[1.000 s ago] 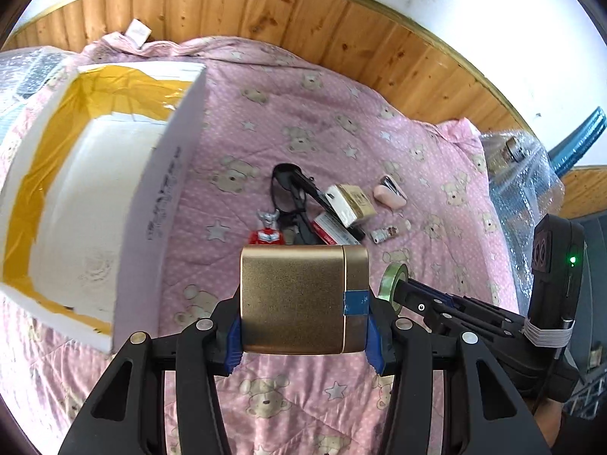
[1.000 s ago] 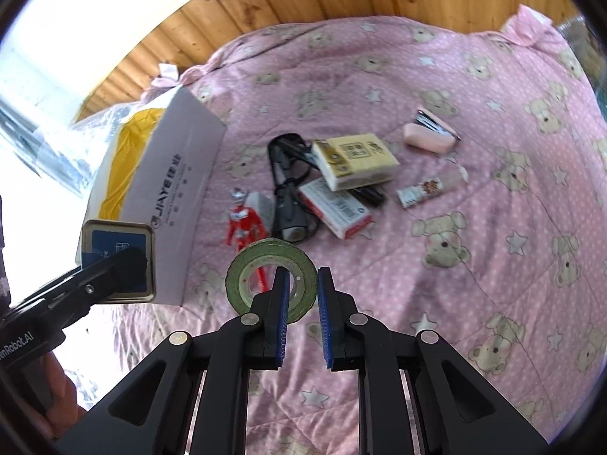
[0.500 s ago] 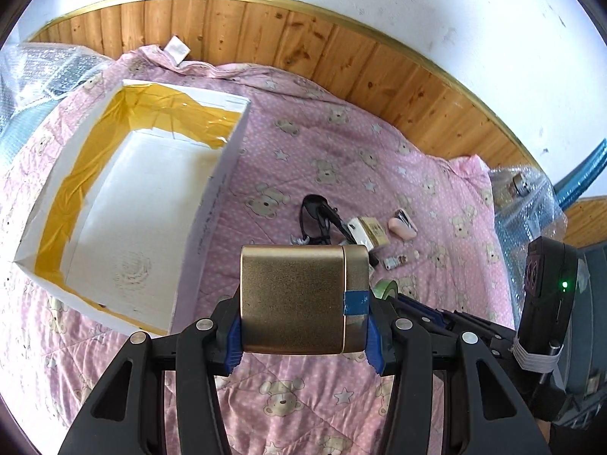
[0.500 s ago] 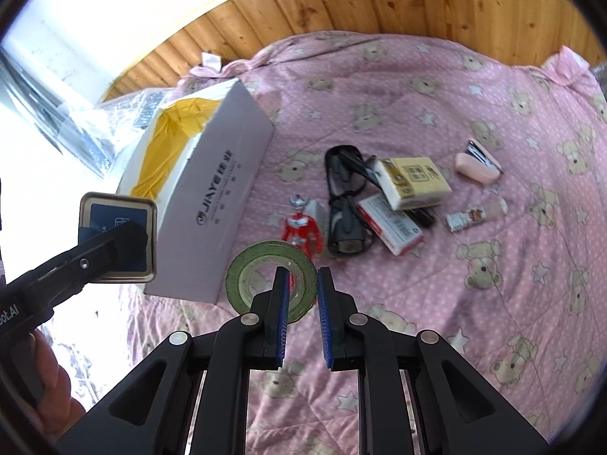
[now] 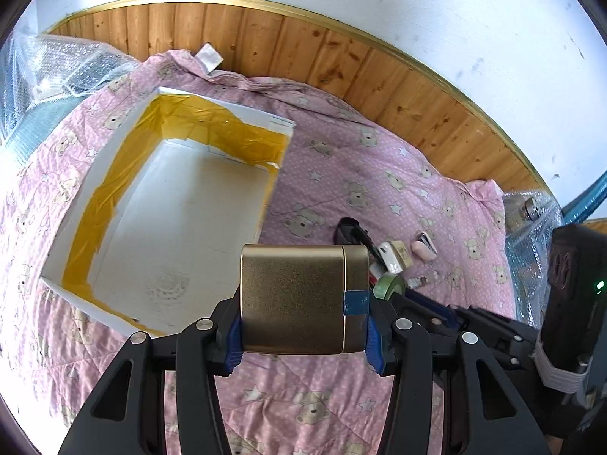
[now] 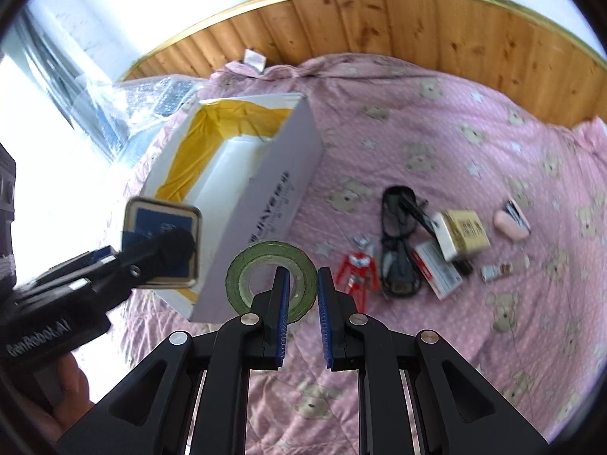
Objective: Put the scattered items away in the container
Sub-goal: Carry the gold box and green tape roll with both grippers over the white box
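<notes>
Between the 2 blue-padded fingers of the left gripper (image 5: 303, 328) sits a gold metal tin (image 5: 303, 299), clamped on both sides, with a strip of blue tape across its lid seam on the right. Beyond and to the left of those fingers lies the open white cardboard box (image 5: 205, 204), its inner walls lined with yellow tape and its floor bare, resting on a pink quilt (image 5: 371, 174) printed with bears and stars. In the right wrist view the same tin shows its blue face, held above the quilt at the near corner of the box. The right gripper (image 6: 301, 314) grips a roll of green tape (image 6: 271, 276): the left finger passes through the roll's hole and the right finger stands outside its rim, with the roll upright just ahead of the fingertips. Ahead and to the right of those fingers, the remaining items lie scattered on the quilt: a red and silver toy figure (image 6: 358, 271) closest, then black glasses (image 6: 398, 242), a red and white packet (image 6: 436, 275), a yellowish small box (image 6: 464, 233) lying partly on the packet, a small tube (image 6: 500, 271), and a pink case (image 6: 512, 222) farthest right. A wooden headboard (image 6: 417, 26) runs along the far edge of the quilt, and bubble wrap (image 5: 49, 76) lies past the box on the left.
</notes>
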